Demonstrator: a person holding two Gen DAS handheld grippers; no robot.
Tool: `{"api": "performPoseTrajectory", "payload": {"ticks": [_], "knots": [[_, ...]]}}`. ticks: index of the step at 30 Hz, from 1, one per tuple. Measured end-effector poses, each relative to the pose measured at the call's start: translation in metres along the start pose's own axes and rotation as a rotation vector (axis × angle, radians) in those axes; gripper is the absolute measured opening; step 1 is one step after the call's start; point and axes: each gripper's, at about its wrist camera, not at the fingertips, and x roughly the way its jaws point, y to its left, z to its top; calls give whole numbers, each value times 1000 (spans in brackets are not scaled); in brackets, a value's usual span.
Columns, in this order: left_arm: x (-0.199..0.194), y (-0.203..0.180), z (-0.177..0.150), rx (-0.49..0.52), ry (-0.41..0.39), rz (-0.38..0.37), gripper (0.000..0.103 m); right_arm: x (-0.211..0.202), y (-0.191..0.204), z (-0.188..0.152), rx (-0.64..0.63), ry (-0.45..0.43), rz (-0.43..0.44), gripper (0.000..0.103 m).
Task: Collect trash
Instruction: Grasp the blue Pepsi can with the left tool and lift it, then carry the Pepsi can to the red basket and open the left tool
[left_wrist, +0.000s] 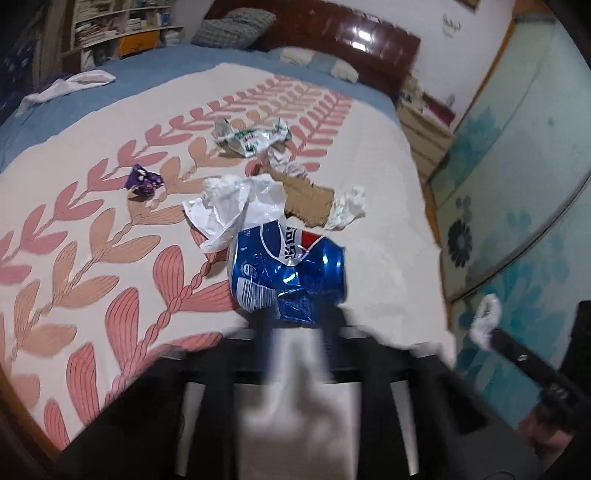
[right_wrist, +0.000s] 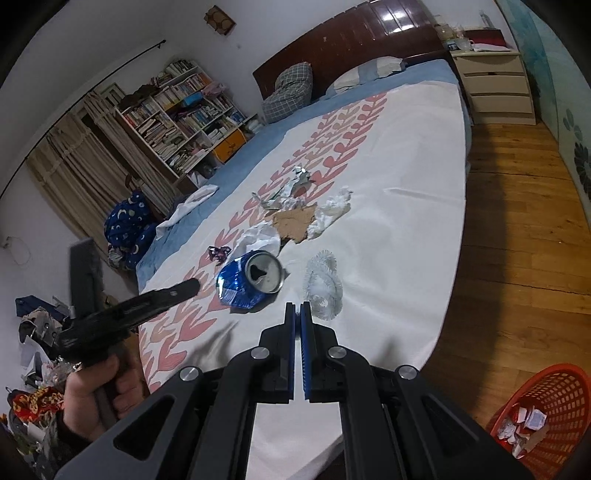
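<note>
A crushed blue soda can (right_wrist: 249, 280) is shown lying on the patterned bedspread (right_wrist: 402, 236), near the foot edge of the bed. Beyond it, toward the headboard, a white plastic bag (left_wrist: 236, 206), a cardboard scrap (left_wrist: 308, 203), crumpled tissues (right_wrist: 330, 210) and a purple wrapper (left_wrist: 143, 180) are scattered. The left gripper (right_wrist: 184, 288) is seen beside the can, its fingers apart and holding nothing. The right gripper (right_wrist: 297, 306) is closed, fingers together, empty. A red basket (right_wrist: 554, 391) with paper scraps stands on the floor.

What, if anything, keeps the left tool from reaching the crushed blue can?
Probably nothing, so yes: the open left tool sits close to the crushed blue can, only bedspread between them.
</note>
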Motion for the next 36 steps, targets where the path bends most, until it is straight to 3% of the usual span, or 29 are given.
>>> {"api": "performPoseTrajectory", "payload": {"ticks": [1,4,6,8,11,12,13,14,15,22,26,32,36], "knots": [[2,1,2,-3,-2,1,75,0,-2,0,3,1,-3,4],[8,-2,11,-26,-18,-29,75,2,-8,1,10,10,-7,4],[9,-19,15,36,-37,-28,76,4,-12,3,16,14,-5,4],[20,-43,18,141,-47,31,76,7,-14,4,20,16,-3,4],[44,-61,20,207,-10,85,76,12,-15,7,28,20,6,4],[51,-62,20,205,9,93,75,14,-14,7,31,24,11,4],[60,-62,21,196,37,99,63,16,-14,7,33,27,16,4],[72,-59,20,186,81,117,42,17,-13,7,33,30,21,4],[77,-57,20,184,86,145,39,18,-12,7,30,33,27,4],[68,-50,17,161,60,127,35,15,-14,8,33,28,38,4],[48,-54,19,146,7,78,31,10,-21,9,46,18,35,4],[-9,-72,21,140,-83,9,31,-7,-23,10,51,-19,27,4],[-53,-104,16,164,-147,-67,30,-33,-19,6,29,-52,17,4]]}}
